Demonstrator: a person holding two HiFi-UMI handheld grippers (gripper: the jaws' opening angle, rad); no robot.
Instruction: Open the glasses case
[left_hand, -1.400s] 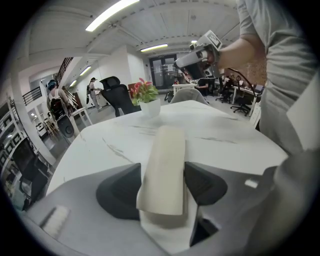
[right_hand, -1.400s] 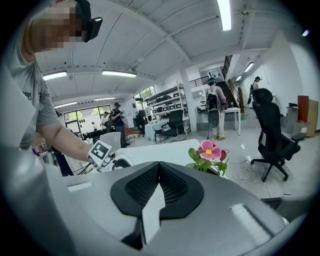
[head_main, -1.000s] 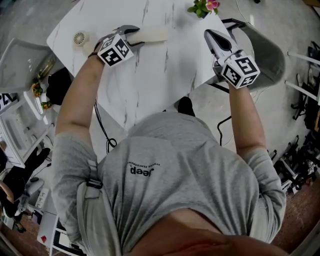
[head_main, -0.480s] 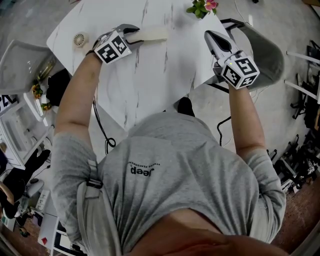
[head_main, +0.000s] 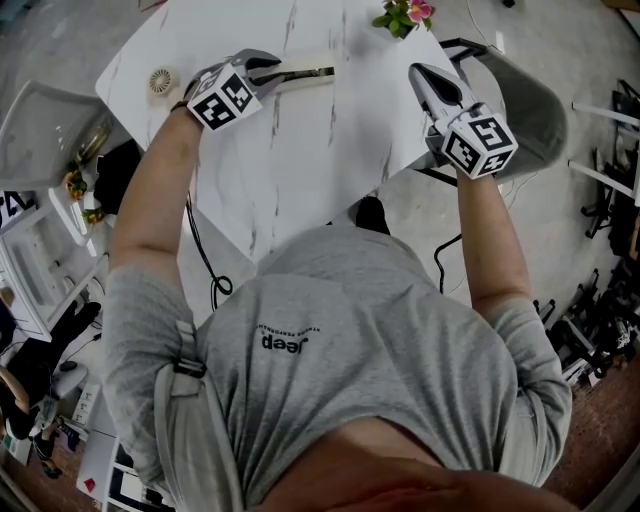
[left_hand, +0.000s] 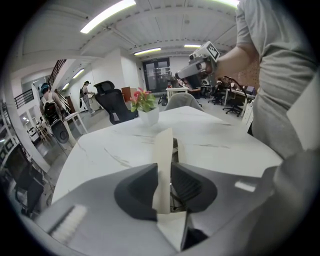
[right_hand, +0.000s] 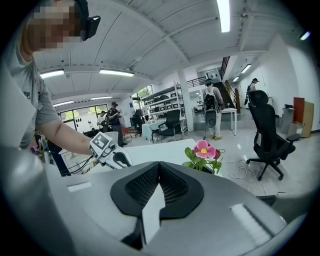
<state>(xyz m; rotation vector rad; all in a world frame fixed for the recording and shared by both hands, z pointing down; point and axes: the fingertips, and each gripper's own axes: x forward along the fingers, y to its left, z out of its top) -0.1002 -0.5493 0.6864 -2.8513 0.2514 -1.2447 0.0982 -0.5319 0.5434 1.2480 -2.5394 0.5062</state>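
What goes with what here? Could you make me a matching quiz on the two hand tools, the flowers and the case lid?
Things:
1. left gripper
2. right gripper
3. flowers
4. lid

Descriptions:
A. pink
B. cream, standing upright
C. shut, nothing in it
D. shut on the lid

Pairs: 1-D, 2-C, 3-A, 4-B.

The left fingers have just been closing, with the lid between them.

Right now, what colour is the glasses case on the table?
The glasses case is cream, seen best in the left gripper view.
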